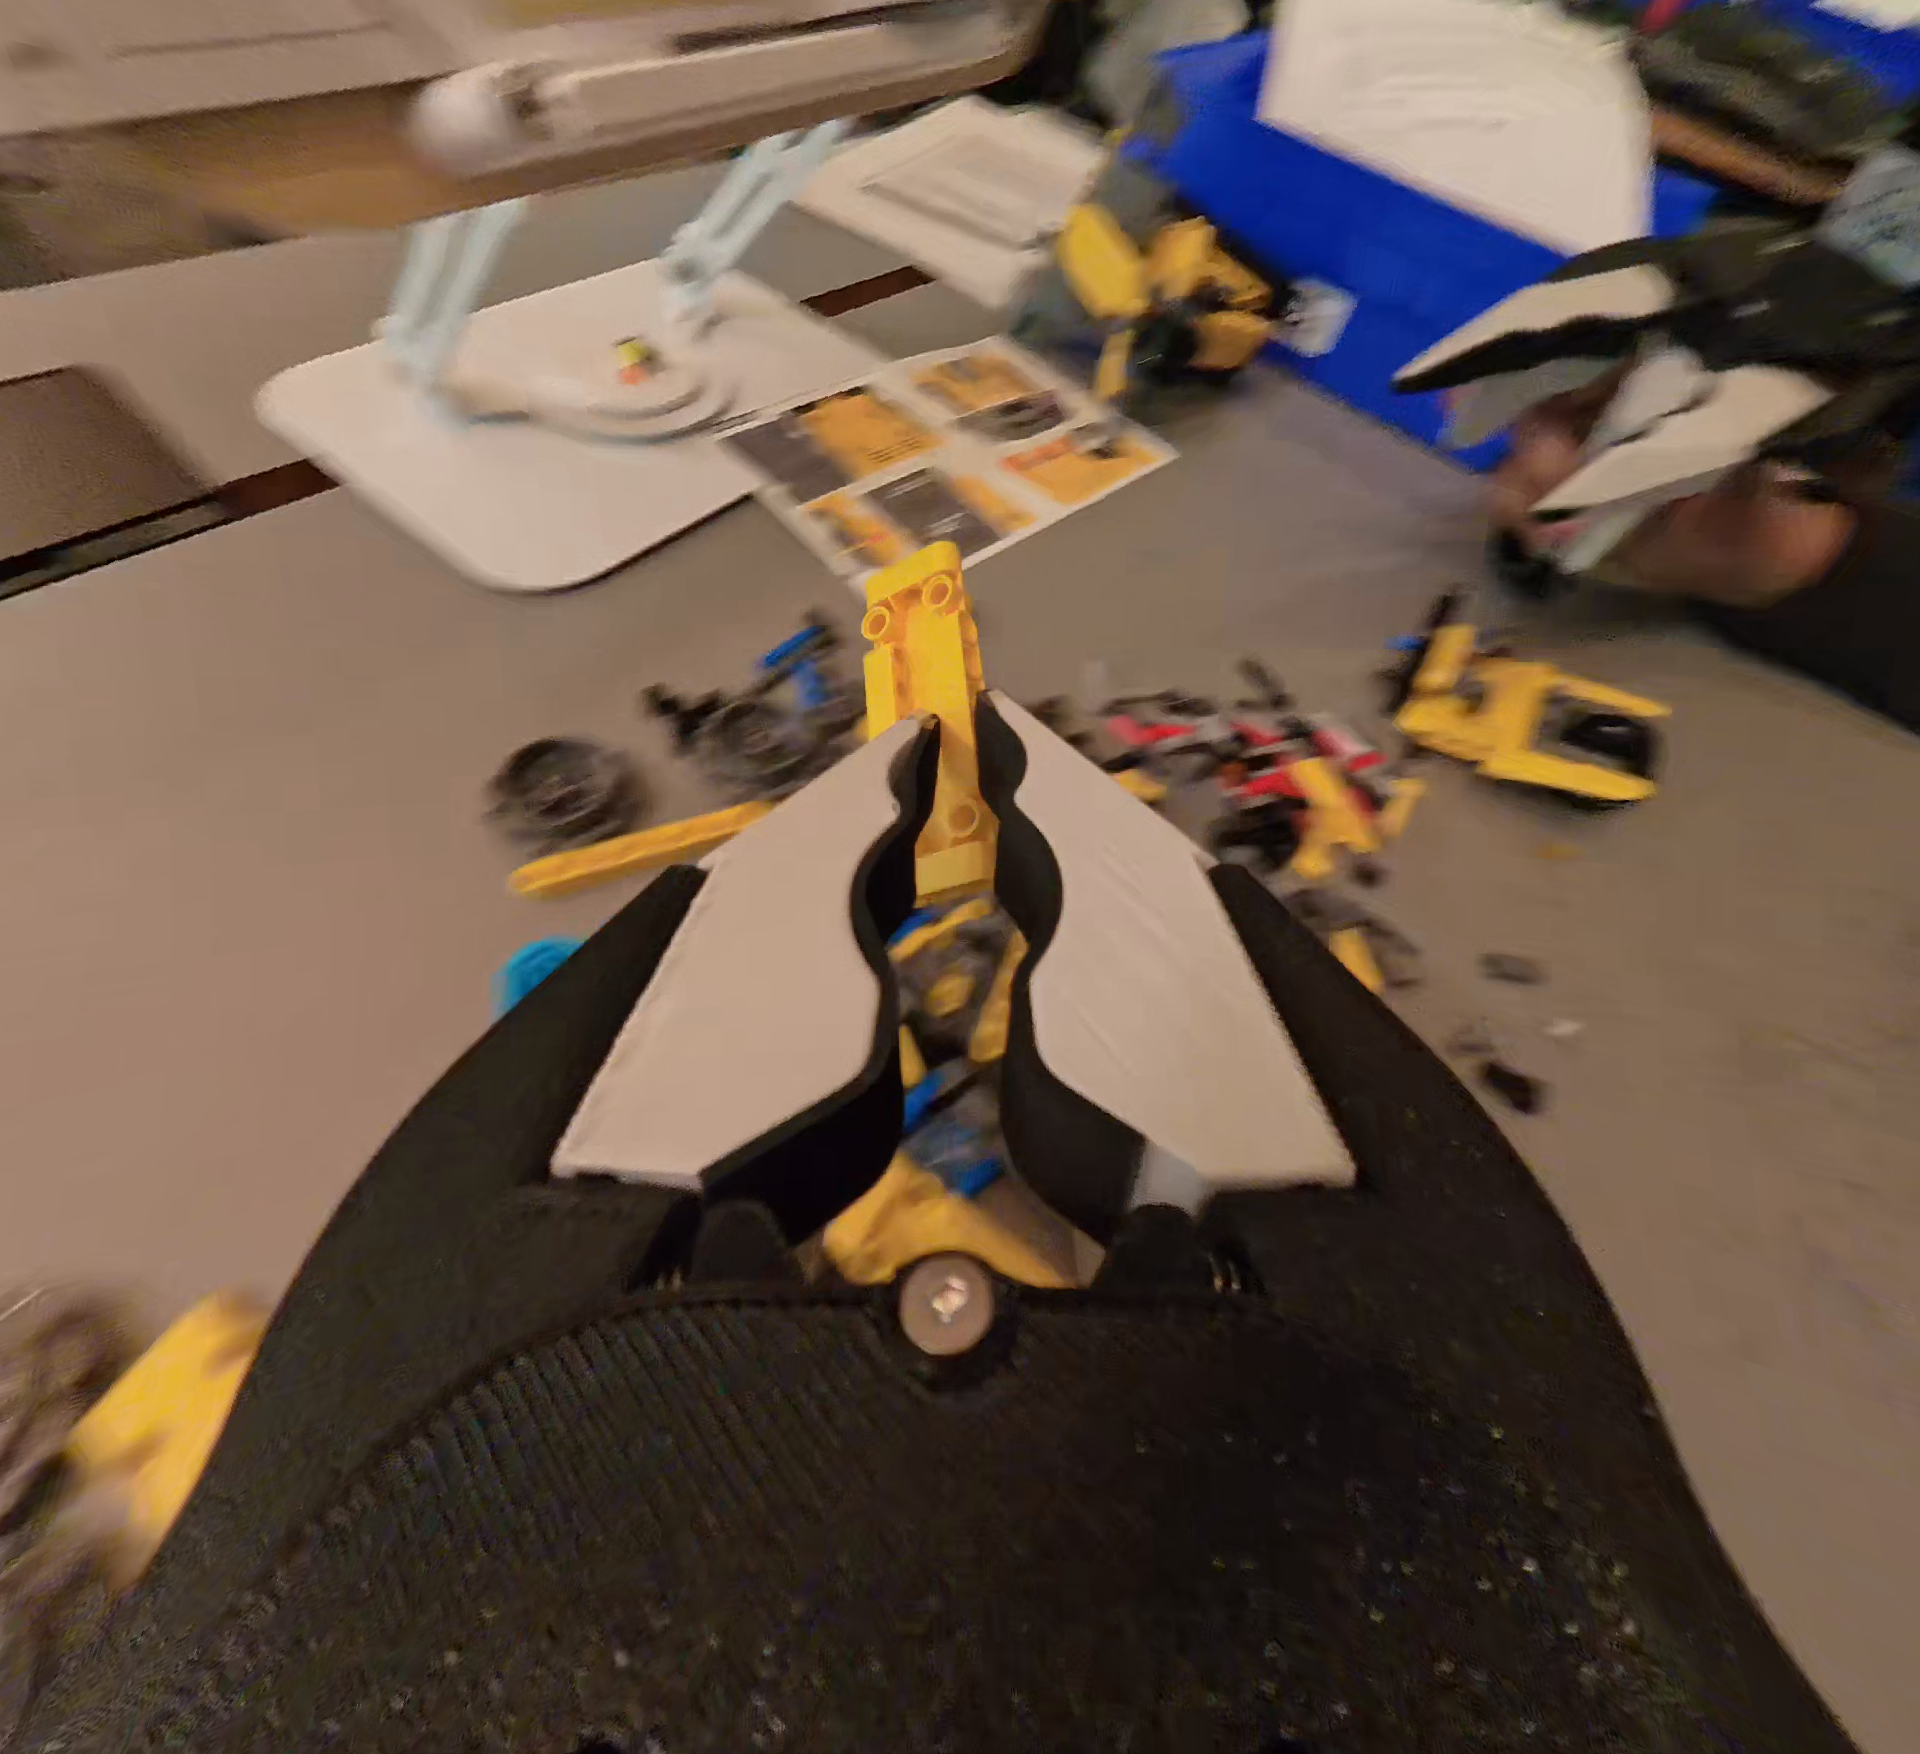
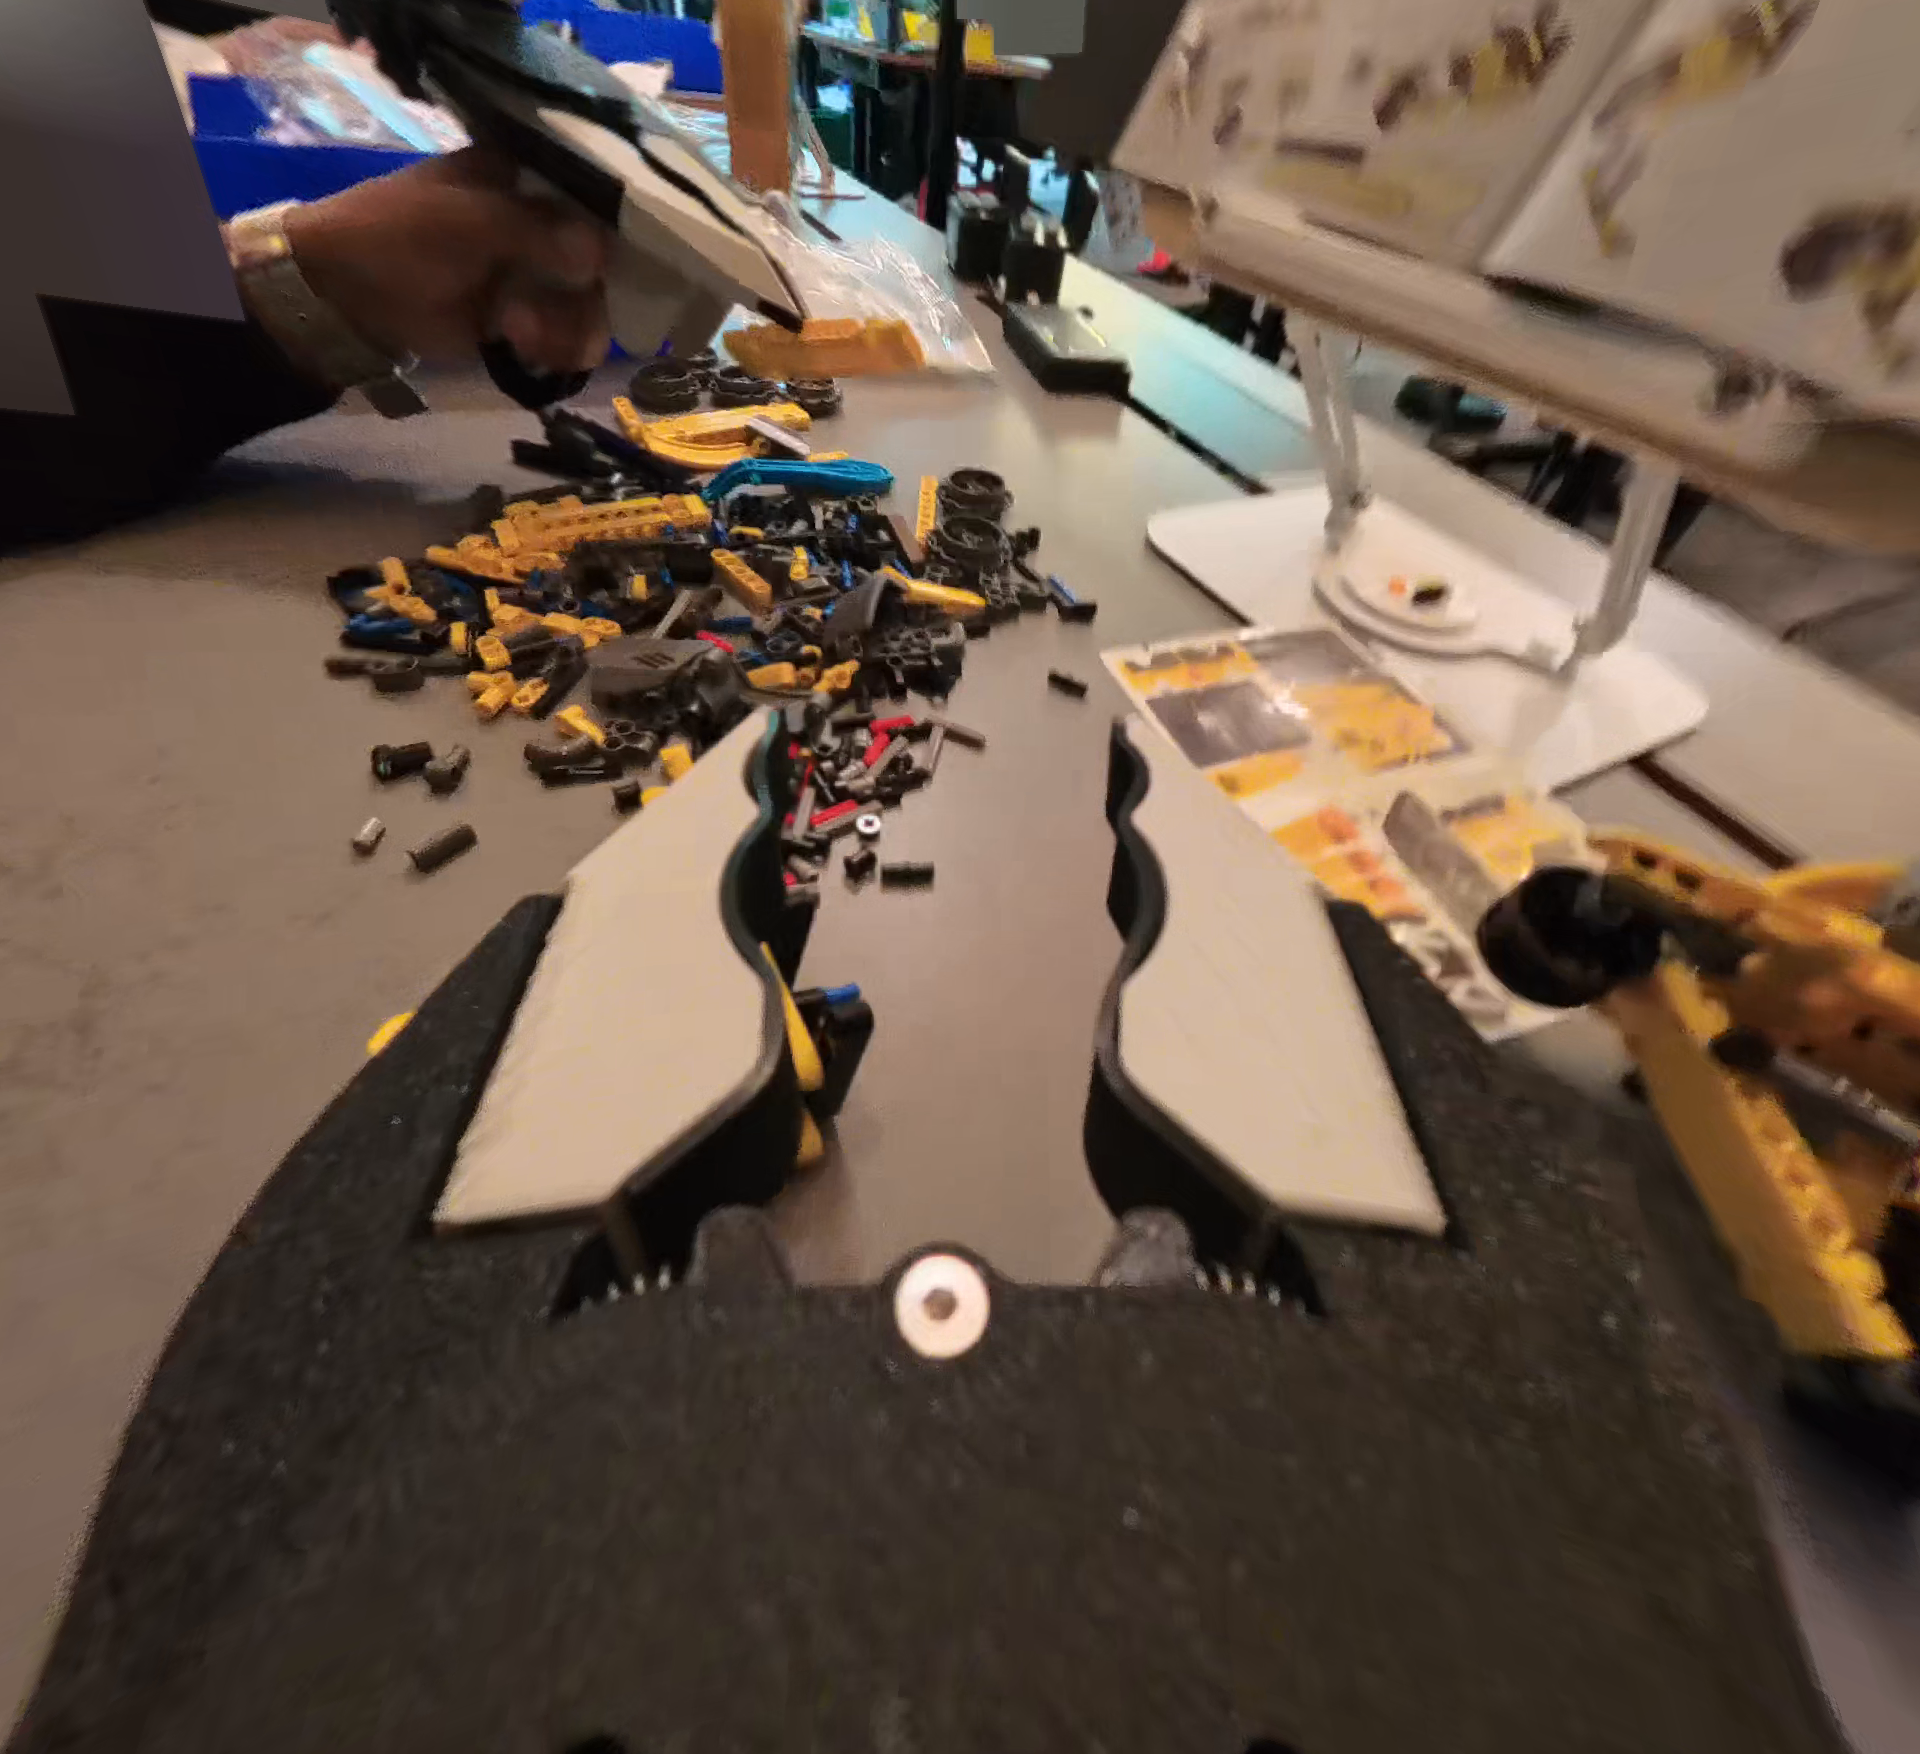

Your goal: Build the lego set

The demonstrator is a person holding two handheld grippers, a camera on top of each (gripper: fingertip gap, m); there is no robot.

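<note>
The left tool (image 1: 951,728) is closed on a yellow building-toy panel (image 1: 928,665), lifted clear above the pile of loose pieces (image 2: 665,603) on the grey worktop (image 1: 260,821). The right tool (image 2: 940,738) hangs just over the near edge of that pile with its jaws wide apart and nothing between them; small black and red pins (image 2: 852,790) lie on the worktop under the gap. Beyond the pile a white stand (image 2: 1455,644) props up an open instruction booklet (image 2: 1507,42), and a sticker sheet (image 2: 1299,717) lies flat between pile and stand. To the right of the pile sits a partly built yellow model (image 2: 1766,1029). Most pieces lie loose; one is in hand.
</note>
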